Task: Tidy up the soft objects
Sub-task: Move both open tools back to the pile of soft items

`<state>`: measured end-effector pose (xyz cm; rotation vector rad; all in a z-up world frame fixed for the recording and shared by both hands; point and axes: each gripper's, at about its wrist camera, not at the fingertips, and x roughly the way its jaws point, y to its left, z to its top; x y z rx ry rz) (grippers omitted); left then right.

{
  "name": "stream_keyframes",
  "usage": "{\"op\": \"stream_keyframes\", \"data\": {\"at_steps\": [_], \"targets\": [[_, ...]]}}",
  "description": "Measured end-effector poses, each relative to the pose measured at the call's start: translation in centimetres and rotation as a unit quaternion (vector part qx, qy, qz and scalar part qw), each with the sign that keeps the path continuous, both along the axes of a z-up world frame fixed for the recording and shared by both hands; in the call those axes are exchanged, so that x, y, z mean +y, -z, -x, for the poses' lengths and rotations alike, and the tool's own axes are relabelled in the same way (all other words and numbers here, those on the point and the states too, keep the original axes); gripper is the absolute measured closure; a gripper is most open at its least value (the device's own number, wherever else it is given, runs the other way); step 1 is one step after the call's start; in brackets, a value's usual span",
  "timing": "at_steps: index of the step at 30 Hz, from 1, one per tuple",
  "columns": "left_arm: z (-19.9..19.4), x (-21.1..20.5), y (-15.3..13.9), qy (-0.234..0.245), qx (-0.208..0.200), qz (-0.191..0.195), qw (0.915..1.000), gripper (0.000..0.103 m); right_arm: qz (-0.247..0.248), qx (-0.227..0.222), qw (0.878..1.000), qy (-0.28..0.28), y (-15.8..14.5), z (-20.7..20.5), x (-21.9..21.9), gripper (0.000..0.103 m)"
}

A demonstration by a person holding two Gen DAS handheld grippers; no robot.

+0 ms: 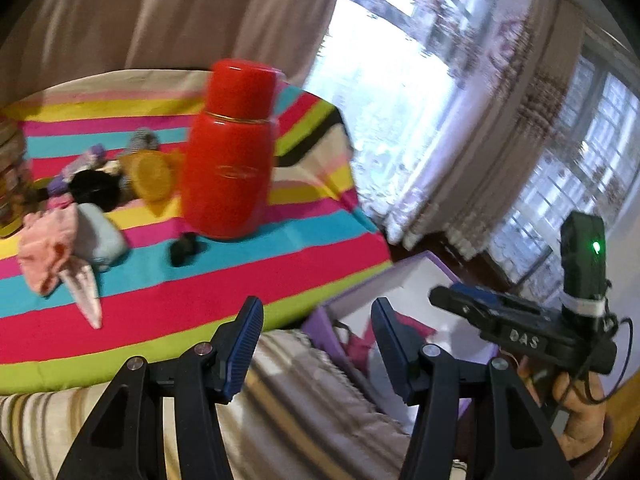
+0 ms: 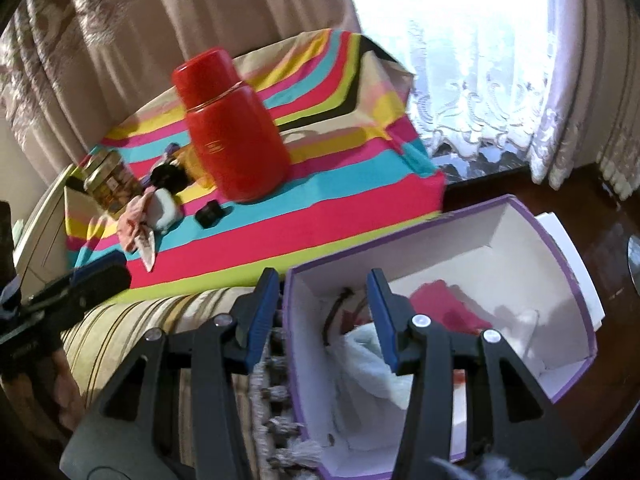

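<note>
Currently both empty: left gripper [image 1: 316, 336] and right gripper [image 2: 324, 312] spread, nothing pinched. Box [image 2: 576, 280] sits below the striped cloth's [image 1: 280, 264] near edge, some soft items already inside. Remaining pile [image 1: 60, 248] lies on the cloth left of the red flask [image 1: 230, 152]. Risk: reaching past the flask could tip it; loose cloth may snag. Only legible text: "DAS" on the right gripper.
</note>
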<state>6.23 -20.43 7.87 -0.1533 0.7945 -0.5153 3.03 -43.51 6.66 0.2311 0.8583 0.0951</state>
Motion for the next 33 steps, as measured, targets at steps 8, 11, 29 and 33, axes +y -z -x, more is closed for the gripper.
{"op": "stream_keyframes", "data": {"at_steps": [8,11,29,33], "targets": [[-1.2,5.3,-0.1,-0.068,-0.006,-0.009,0.9976,0.046,0.055,-0.001,0.998,-0.034,-0.7,-0.9,5.2,0.044],[-1.4,7.2,0.0,-0.089,-0.004,-0.007,0.996,0.046,0.069,-0.004,0.996,-0.053,-1.0,-1.4,7.1,0.042],[-4.6,16.8,2.2,-0.184,0.031,-0.003,0.9824,0.046,0.117,-0.005,0.983,-0.138,-0.2,-5.8,17.3,0.038],[-6.3,18.6,3.0,-0.202,0.046,-0.008,0.9782,0.046,0.107,-0.003,0.983,-0.15,0.0,-7.5,18.9,0.038]]}}
